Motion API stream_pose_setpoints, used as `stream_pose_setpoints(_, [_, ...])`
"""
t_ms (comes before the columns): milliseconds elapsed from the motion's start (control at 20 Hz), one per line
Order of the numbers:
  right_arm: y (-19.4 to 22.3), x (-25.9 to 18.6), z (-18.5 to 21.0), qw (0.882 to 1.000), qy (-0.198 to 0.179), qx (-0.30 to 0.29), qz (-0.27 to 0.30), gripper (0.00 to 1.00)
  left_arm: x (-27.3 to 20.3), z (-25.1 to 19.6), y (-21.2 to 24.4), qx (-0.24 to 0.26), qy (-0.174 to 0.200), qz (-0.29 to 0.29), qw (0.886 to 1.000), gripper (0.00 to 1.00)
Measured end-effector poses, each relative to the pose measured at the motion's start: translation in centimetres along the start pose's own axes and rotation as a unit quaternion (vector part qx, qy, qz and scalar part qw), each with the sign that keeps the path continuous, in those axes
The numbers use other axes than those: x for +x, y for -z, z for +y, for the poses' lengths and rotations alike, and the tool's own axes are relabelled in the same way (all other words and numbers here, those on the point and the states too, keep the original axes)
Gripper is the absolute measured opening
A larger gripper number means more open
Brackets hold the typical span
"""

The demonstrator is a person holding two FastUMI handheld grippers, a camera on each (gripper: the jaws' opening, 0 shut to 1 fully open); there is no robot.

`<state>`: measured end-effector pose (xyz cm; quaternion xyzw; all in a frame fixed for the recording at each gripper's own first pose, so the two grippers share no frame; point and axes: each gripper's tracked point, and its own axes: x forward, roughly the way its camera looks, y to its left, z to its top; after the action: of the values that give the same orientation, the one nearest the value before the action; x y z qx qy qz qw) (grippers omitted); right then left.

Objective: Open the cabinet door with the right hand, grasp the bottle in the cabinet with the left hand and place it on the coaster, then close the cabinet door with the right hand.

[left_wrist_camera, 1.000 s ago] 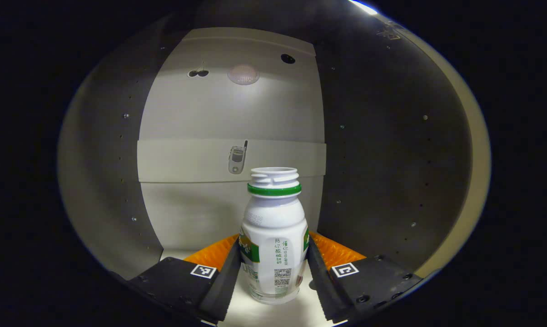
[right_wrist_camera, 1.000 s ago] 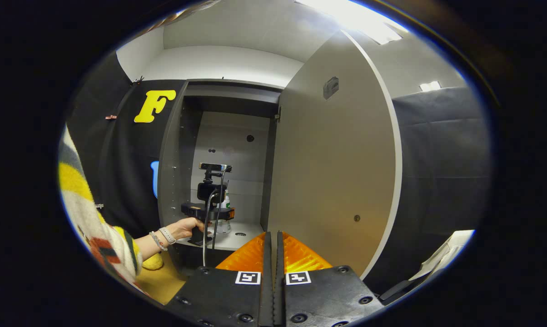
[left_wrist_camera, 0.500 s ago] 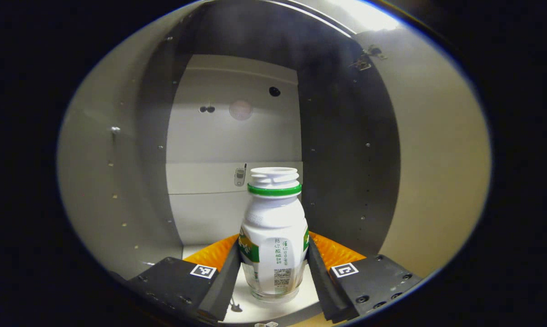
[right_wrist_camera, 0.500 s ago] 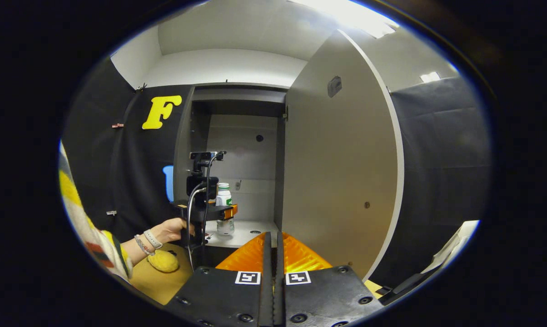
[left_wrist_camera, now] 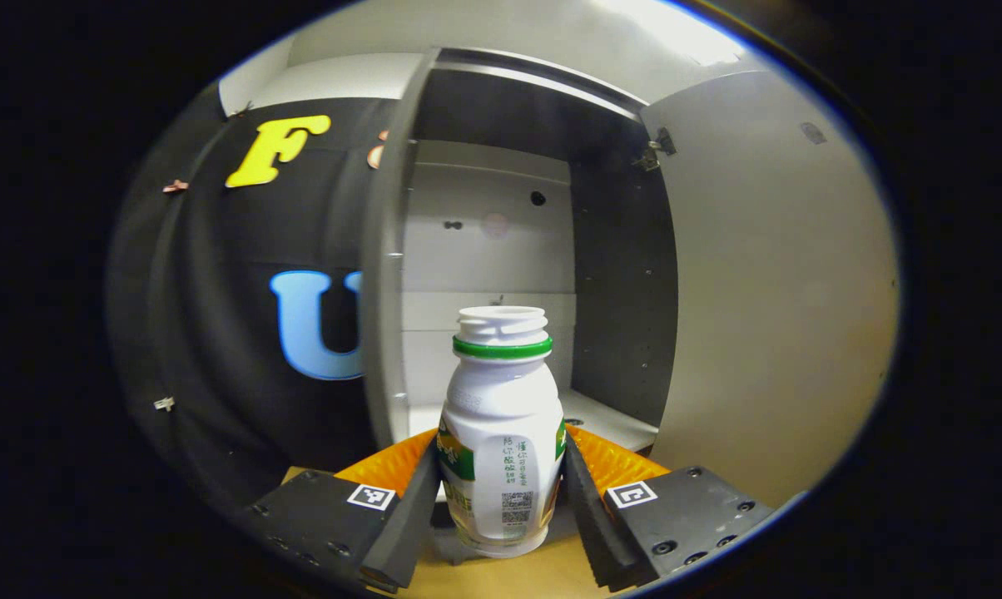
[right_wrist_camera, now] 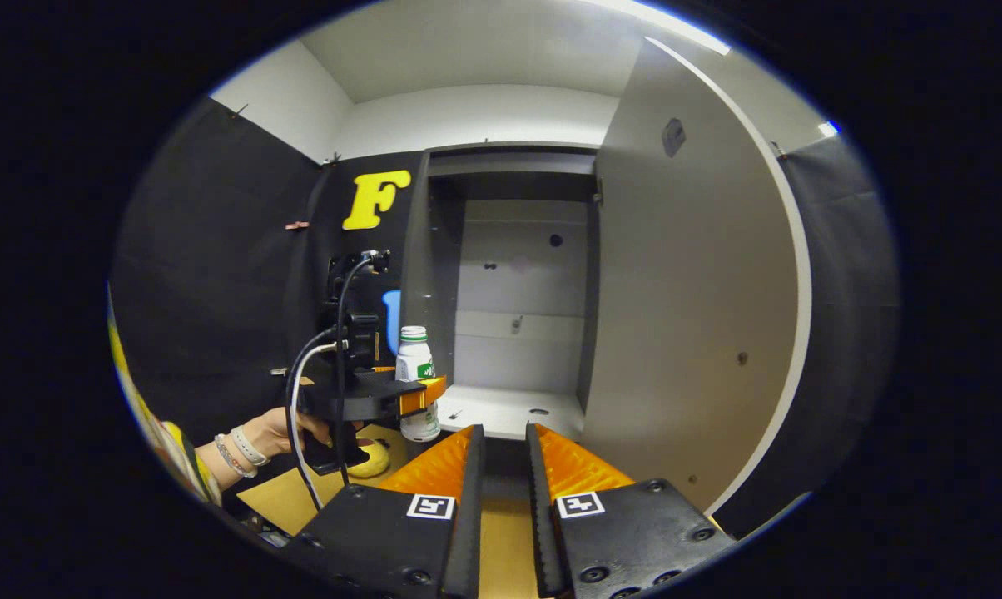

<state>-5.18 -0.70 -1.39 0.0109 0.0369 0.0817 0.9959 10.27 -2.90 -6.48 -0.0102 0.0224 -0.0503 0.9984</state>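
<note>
One bottle, clamped in left tongs, now drawn outside cabinet; right tongs slightly parted, empty. Coaster next.

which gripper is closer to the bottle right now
Left. The left gripper has both fingers pressed on the bottle, carrying it just outside the cabinet. The right gripper hangs apart from it, empty.

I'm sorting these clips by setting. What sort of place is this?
Likely a staged recording booth, not a home: black cloth wall, a lone grey cabinet with its door open, and a handheld left gripper.
</note>
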Motion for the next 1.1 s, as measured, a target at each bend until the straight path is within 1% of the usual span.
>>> stream_pose_setpoints(100, [0.5,-0.6,0.9,0.999,-0.046,-0.004,0.004,0.27,-3.8,1.3,1.6,-0.006,-0.04,0.01,0.999,0.77])
stream_pose_setpoints(150, [0.8,-0.7,1.7,0.998,-0.069,-0.005,0.007,0.46,-6.0,2.0,2.7,-0.007,-0.06,0.016,0.998,0.77])
stream_pose_setpoints(200, [1.2,-1.1,2.3,0.996,-0.089,-0.006,0.009,0.51,-8.0,2.9,3.4,-0.007,-0.08,0.02,0.997,0.77])
stream_pose_setpoints(250, [1.4,-1.3,2.8,0.994,-0.105,-0.009,0.009,0.66,-9.7,3.5,4.2,-0.006,-0.097,0.023,0.995,0.77])
stream_pose_setpoints(350, [1.9,-1.6,4.1,0.99,-0.138,-0.012,0.009,0.9,-12.6,4.4,5.4,-0.002,-0.12,0.021,0.993,0.78])
stream_pose_setpoints(450, [2.1,-1.5,4.8,0.988,-0.154,-0.014,0.002,0.98,-14.4,4.8,7.2,-0.001,-0.131,0.026,0.991,0.78])
stream_pose_setpoints(500, [2.3,-1.2,4.8,0.988,-0.153,-0.018,-0.001,0.97,-15.1,5.0,8.5,-0.001,-0.136,0.034,0.99,0.78])
stream_pose_setpoints(600, [3.6,-0.4,5.1,0.988,-0.155,-0.026,-0.002,0.97,-16.3,5.0,11.2,-0.005,-0.135,0.042,0.99,0.78])
stream_pose_setpoints(700, [5.1,0.8,5.3,0.988,-0.153,-0.026,0.003,0.98,-16.6,4.5,13.9,-0.012,-0.123,0.044,0.991,0.78])
stream_pose_setpoints(800, [7.3,2.0,5.4,0.988,-0.149,-0.019,0.021,0.98,-16.3,4.1,17.0,-0.023,-0.108,0.043,0.993,0.78])
stream_pose_setpoints(950, [10.6,4.1,5.1,0.991,-0.13,-0.006,0.037,0.98,-15.4,4.2,21.5,-0.046,-0.086,0.033,0.995,0.78])
stream_pose_setpoints(1000, [11.7,4.9,5.0,0.992,-0.122,0.0,0.04,0.98,-15.0,3.9,23.4,-0.048,-0.081,0.035,0.995,0.79])
stream_pose_setpoints(1100, [14.5,6.0,4.8,0.992,-0.109,0.005,0.057,0.98,-14.4,4.2,26.9,-0.037,-0.084,0.041,0.995,0.78])
